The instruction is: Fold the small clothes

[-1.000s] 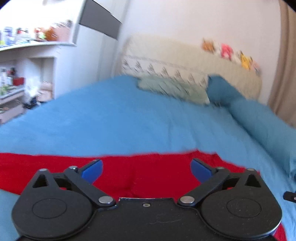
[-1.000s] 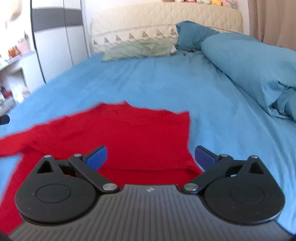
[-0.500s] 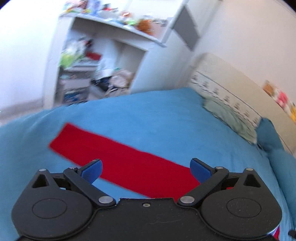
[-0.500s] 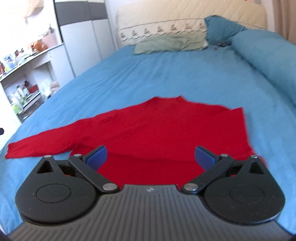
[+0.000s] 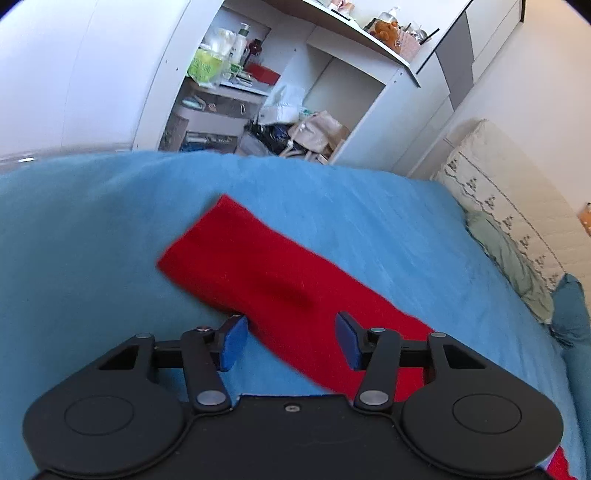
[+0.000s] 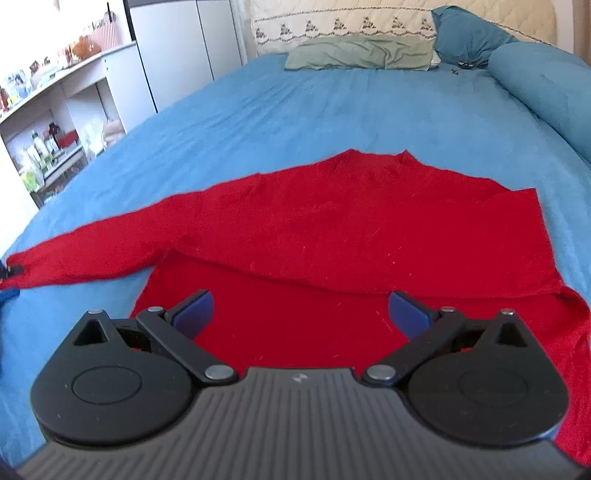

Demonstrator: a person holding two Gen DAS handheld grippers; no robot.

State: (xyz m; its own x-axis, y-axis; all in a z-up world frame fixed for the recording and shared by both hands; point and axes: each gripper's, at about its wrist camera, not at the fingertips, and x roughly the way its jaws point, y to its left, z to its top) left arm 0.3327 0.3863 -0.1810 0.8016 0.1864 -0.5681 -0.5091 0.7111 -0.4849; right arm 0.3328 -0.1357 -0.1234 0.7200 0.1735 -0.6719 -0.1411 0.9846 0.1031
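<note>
A red long-sleeved top [image 6: 332, 229] lies flat on the blue bed sheet [image 6: 295, 103], with its left sleeve stretched out toward the bed's left edge. In the left wrist view that sleeve [image 5: 266, 284] runs diagonally, its cuff end at the far left. My left gripper [image 5: 290, 338] is partly open, its blue pads either side of the sleeve, just above it. My right gripper [image 6: 301, 310] is wide open and empty over the top's lower body. The left gripper's tip [image 6: 9, 273] shows at the sleeve's cuff in the right wrist view.
White shelves [image 5: 280, 74] cluttered with bottles and bags stand beyond the bed's left edge. A green pillow [image 6: 362, 55], a blue pillow [image 6: 465, 33] and a rolled blue duvet [image 6: 546, 85] lie at the head and right side. A cream headboard [image 6: 351, 18] is behind.
My left gripper swung left along the sleeve toward its cuff and its jaws narrowed. My right gripper drew back, bringing the whole top and sleeve into view.
</note>
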